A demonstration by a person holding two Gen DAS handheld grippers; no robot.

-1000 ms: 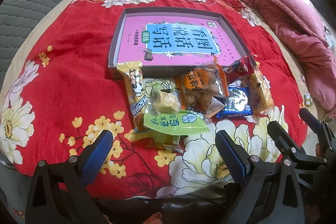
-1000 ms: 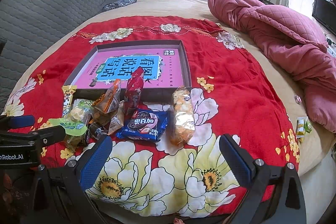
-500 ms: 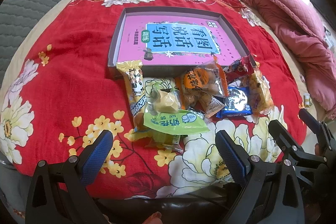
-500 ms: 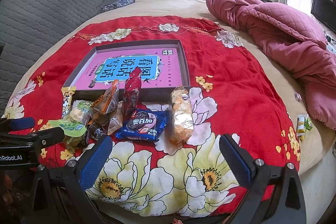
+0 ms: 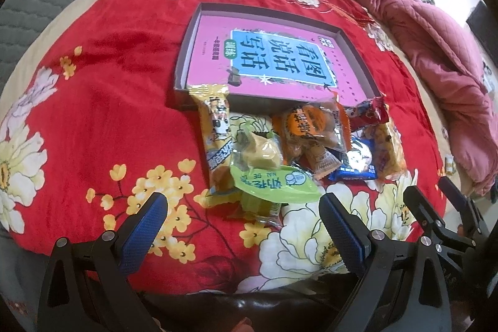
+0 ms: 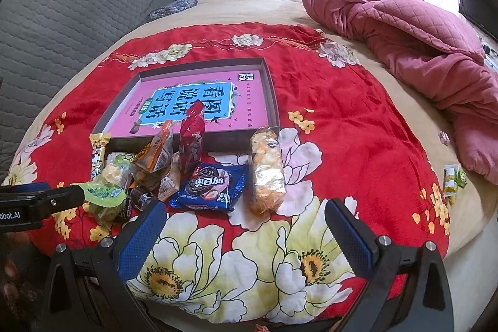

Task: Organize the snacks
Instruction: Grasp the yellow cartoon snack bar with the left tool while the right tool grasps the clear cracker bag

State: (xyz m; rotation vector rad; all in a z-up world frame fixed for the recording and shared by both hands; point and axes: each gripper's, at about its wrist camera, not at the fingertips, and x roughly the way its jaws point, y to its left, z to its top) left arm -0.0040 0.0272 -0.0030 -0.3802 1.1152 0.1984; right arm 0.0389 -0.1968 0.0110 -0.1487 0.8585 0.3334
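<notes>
Bed draped in red floral blanket (image 6: 358,126), pink quilt (image 6: 420,52) bunched far right. Shallow box (image 5: 186,64) with pink book (image 5: 274,67) inside, mid-blanket. Snack pile (image 5: 280,151) heaped against box's near edge: green packet (image 5: 274,182) nearest, blue cookie pack (image 6: 211,187), golden wrapped pack (image 6: 267,173) at right. Left gripper (image 5: 242,223) and right gripper (image 6: 246,234) near the pile, jaws spread wide, grasping nothing.

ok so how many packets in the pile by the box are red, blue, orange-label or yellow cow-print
red packet: 1
blue packet: 1
orange-label packet: 1
yellow cow-print packet: 1
total: 4
</notes>
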